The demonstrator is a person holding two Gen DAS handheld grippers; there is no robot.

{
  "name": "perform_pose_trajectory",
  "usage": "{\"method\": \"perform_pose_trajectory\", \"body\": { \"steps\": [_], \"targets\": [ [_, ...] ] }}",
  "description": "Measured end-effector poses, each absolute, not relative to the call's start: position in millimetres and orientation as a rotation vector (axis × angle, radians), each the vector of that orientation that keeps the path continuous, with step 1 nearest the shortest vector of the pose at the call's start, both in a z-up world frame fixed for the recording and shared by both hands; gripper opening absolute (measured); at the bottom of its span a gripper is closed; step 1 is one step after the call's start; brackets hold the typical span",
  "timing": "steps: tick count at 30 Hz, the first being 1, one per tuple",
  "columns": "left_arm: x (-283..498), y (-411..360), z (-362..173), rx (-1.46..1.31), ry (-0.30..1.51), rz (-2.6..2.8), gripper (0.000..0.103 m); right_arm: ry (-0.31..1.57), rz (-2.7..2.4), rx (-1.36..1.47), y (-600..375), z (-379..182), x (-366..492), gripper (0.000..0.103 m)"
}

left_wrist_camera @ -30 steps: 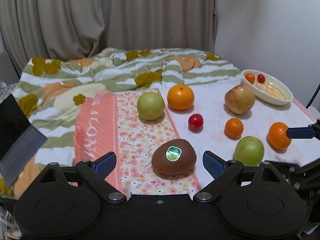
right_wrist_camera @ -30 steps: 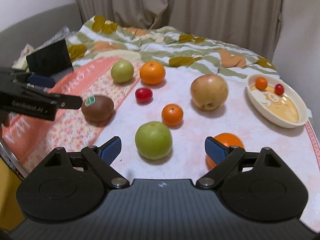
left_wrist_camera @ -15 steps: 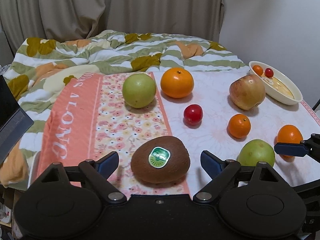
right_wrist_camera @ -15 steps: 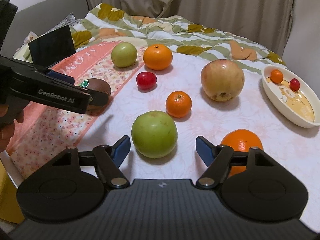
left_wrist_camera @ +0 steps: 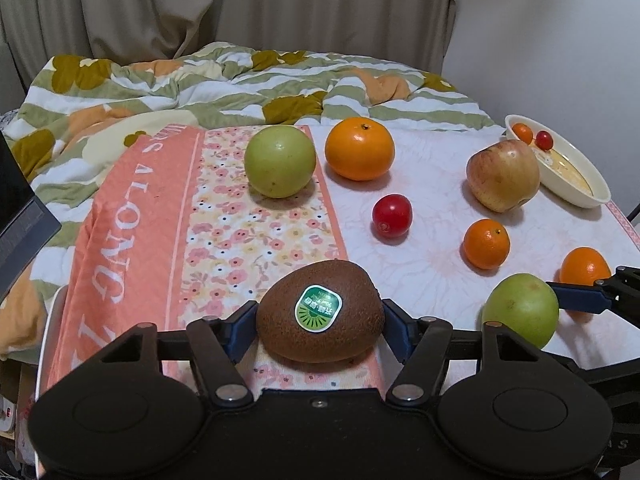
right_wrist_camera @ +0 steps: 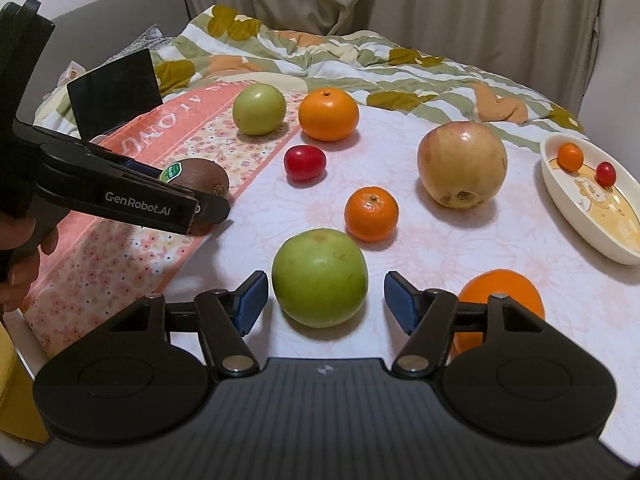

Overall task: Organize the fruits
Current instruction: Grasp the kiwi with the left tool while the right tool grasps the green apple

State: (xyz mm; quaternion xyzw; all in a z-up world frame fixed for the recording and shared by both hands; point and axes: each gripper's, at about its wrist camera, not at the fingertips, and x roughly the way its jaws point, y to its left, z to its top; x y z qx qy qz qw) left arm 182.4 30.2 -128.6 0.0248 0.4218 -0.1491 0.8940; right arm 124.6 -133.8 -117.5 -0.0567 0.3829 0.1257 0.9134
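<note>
My left gripper (left_wrist_camera: 320,326) is shut on a brown kiwi (left_wrist_camera: 320,316) with a green sticker, low over the floral cloth (left_wrist_camera: 248,232); the kiwi also shows in the right wrist view (right_wrist_camera: 200,178). My right gripper (right_wrist_camera: 322,300) is open, its pads either side of a green apple (right_wrist_camera: 320,276), not touching it. A cream bowl (right_wrist_camera: 576,208) at the right holds a small orange and a cherry tomato.
On the table lie a second green apple (left_wrist_camera: 279,161), a big orange (left_wrist_camera: 359,148), a red tomato (left_wrist_camera: 392,215), a small mandarin (left_wrist_camera: 486,243), a large pale apple (left_wrist_camera: 502,174) and an orange (right_wrist_camera: 500,294) by my right finger. A quilt lies behind.
My left gripper moved forward around the kiwi and closed on it. My right gripper moved in toward the green apple and narrowed, staying open.
</note>
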Motion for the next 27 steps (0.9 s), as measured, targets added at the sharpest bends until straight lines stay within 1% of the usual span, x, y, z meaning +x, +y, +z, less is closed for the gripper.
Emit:
{"method": "perform_pose_trajectory", "body": {
  "steps": [7, 9, 19, 27],
  "targets": [
    [176, 39, -128, 0.041, 0.878, -0.301, 0.069, 0.794, 0.265, -0.104, -133, -120, 129, 0.075],
    [174, 41, -127, 0.037, 0.877, -0.298, 0.069, 0.794, 0.267, -0.105, -131, -121, 130, 0.069],
    [153, 48, -115, 0.028, 0.842, -0.307, 0.068, 0.776, 0.26, -0.112, -127, -115, 125, 0.068],
    [131, 46, -91, 0.005, 0.796, -0.32, 0.068, 0.751, 0.252, -0.098, -128, -91, 110, 0.068]
  ]
}}
